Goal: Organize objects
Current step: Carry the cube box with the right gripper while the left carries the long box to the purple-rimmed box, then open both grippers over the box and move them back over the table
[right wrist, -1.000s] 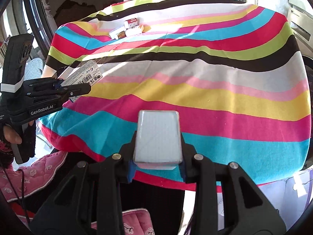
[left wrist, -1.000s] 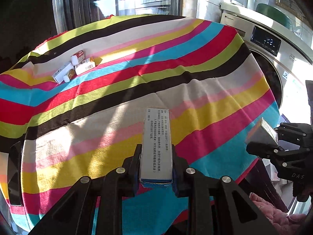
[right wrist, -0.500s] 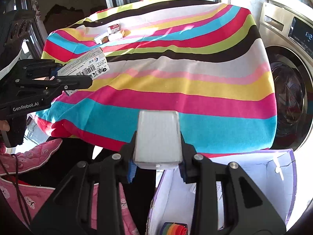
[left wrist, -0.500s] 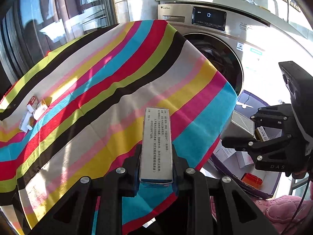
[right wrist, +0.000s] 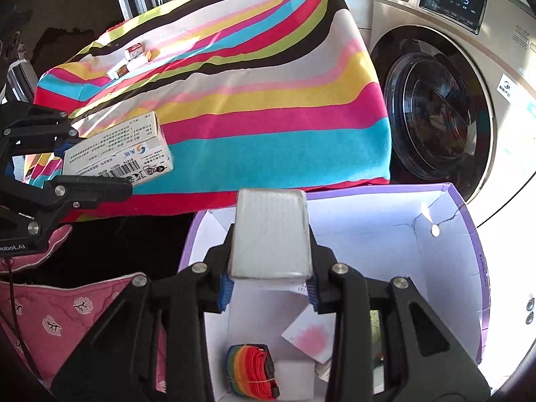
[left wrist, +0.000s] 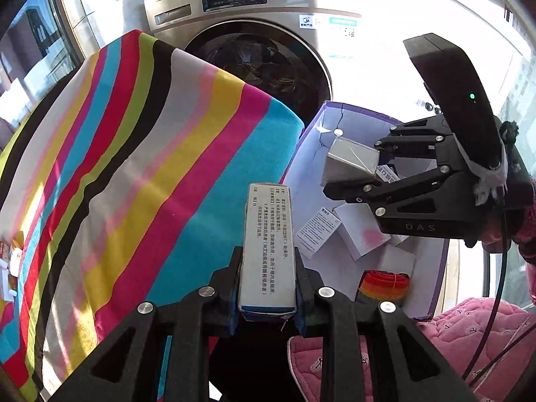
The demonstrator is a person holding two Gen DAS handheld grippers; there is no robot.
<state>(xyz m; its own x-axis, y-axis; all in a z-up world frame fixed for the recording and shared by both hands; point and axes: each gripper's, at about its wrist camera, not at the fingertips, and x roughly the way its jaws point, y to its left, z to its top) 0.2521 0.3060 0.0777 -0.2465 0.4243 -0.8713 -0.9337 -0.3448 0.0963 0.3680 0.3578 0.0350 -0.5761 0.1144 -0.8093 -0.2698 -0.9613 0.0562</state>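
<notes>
Front-loading washing machine (right wrist: 445, 107) at rear, drum door shut, display lit. Striped cloth (right wrist: 254, 100) draped over a raised surface just beside it; cluster of small boxes (right wrist: 134, 57) lying at the far end of the cloth. Purple-rimmed white carton (right wrist: 469, 234) on the floor below the cloth's near edge, in front of the washer; inside: loose white boxes, a leaflet, a rainbow strap roll (right wrist: 251, 372). Pink quilted fabric (left wrist: 469, 328) beside the carton.

Right gripper (right wrist: 269, 288) above the carton's open top, pads clamped on the sides of a pale silvery box (right wrist: 270, 234), box end pointing away from camera. Left gripper (left wrist: 268, 301) over the cloth's lower edge, beside the carton, pads clamped on a long printed medicine box (left wrist: 268, 244) projecting forward between the fingers.
</notes>
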